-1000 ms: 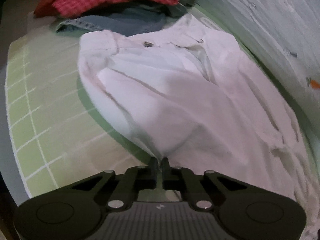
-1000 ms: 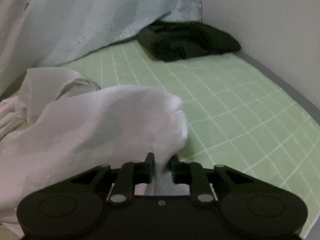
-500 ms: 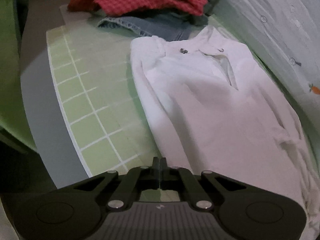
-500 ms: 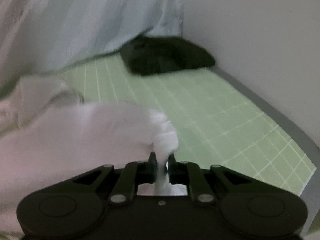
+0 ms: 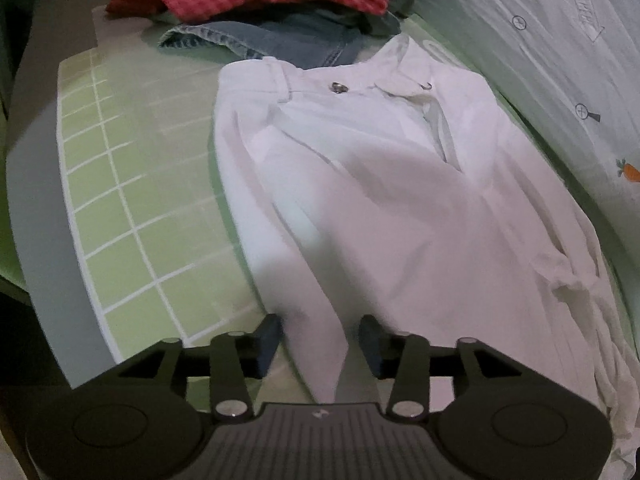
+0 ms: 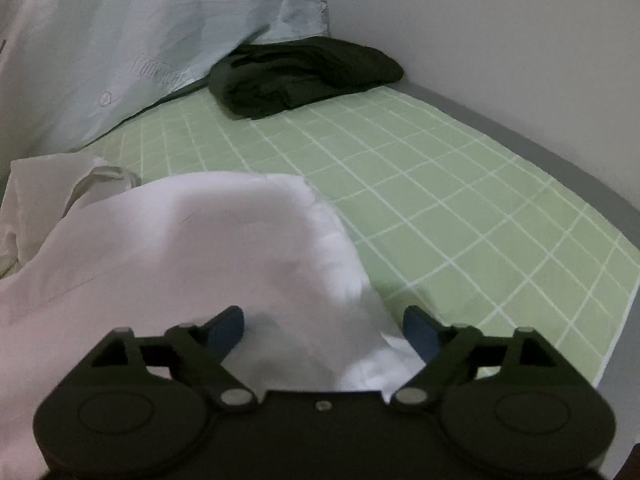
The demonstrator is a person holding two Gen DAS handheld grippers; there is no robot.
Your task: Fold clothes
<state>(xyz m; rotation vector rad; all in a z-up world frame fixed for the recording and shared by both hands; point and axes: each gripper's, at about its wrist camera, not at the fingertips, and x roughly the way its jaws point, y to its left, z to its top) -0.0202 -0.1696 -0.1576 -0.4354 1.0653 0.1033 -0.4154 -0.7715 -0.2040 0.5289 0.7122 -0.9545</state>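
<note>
We lay the white trousers (image 5: 380,184) flat across the green grid mat (image 5: 120,208), waistband toward the upper frame, ready for folding. Our left hand-held gripper (image 5: 320,338) and right hand-held gripper (image 6: 324,326) are opening, hems loose between unpressed jaws.

Right gripper (image 6: 323,328) opening over white garment (image 6: 208,248), cloth lying loose between its jaws; dark garment (image 6: 304,76) lying beyond on green mat (image 6: 460,200).
</note>
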